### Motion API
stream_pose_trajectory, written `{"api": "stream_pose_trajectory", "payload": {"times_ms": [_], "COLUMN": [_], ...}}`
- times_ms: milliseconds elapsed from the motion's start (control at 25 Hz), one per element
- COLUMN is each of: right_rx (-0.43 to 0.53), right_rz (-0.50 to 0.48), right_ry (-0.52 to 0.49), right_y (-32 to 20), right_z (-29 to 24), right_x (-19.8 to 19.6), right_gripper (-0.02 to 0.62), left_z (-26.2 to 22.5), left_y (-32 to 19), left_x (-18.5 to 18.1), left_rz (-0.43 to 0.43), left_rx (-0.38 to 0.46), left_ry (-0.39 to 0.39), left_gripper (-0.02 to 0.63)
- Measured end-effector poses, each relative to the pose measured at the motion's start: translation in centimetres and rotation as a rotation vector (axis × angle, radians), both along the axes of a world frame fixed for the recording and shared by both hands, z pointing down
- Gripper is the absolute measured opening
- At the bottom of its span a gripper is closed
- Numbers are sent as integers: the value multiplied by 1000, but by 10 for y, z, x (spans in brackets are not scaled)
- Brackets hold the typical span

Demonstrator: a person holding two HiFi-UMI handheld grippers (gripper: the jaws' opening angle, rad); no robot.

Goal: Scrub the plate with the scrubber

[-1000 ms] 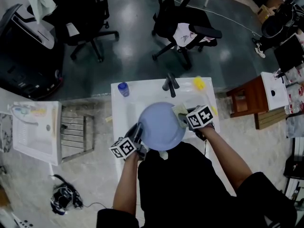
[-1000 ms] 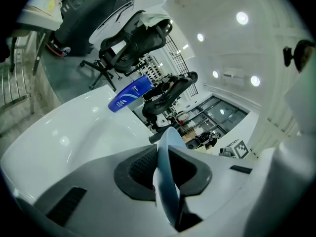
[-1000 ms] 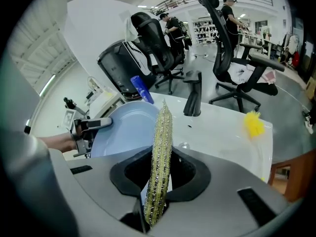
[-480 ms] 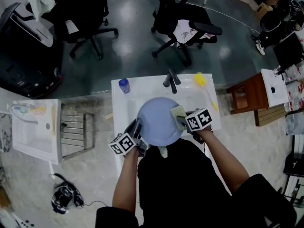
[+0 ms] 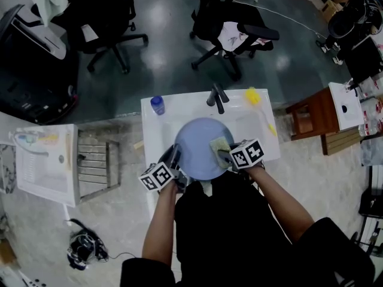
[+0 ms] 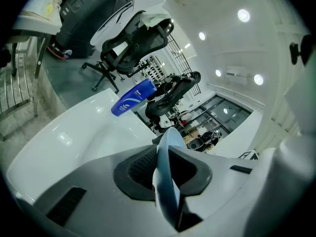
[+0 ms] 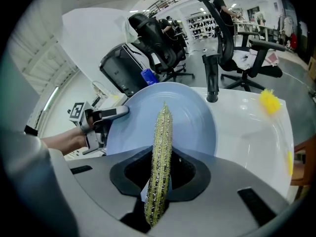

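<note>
Plate: the blue plate (image 5: 196,143) is standing tilted over the white sink (image 5: 152,137), with its hollow face turned up toward the person. I judge this is so that the face is free for rubbing and any drips are falling into the basin.
Left gripper: the left gripper (image 6: 166,176) is clamping the plate's rim. Its jaws are closed on the thin blue edge, which is running straight between the pads.
Reason for this hold: gripping only the lower left rim is leaving almost the whole face uncovered, and it is probably bracing the plate against the push of the other hand.
Left arm pose: the forearm is reaching forward from the body, and the gripper is pointing nearly level, just under the plate's near left edge.
Scrubber: the yellow-green scrubber (image 7: 161,149) is sitting edge-on between the right jaws, with its tip sticking out past them.
Right gripper: the right gripper (image 5: 224,155) is closed on the scrubber and seems to be laying it against the right part of the plate's face.
Right arm pose: the arm is coming in from the right with a bent elbow, and the gripper is pointing steeply down at the plate.
Step, as I judge: the scrubbing is going on, and the left part of the face is not yet covered by the scrubber.
Around: the faucet (image 5: 216,98), a blue bottle (image 5: 157,105) and a yellow brush (image 5: 252,95) are standing at the back of the sink, apart from the plate.
</note>
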State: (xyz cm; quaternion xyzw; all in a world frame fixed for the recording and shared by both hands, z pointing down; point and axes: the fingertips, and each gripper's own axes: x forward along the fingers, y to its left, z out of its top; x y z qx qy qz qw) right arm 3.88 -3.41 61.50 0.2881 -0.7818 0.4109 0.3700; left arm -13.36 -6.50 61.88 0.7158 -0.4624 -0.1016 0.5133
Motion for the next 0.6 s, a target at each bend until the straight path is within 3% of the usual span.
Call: {"api": "stream_pose_trajectory", "payload": {"times_ms": [600], "right_rx": [-12], "right_rz": [-70], "right_ry": [-77], "right_y": [20], "right_z": [-2], "right_x": [-53], "right_gripper": [61], "left_z": [-3], "left_y": [3], "left_x": [7], "left_rz": [-23], "left_rx": [-15], "left_ry": [6], "left_gripper": [51]}}
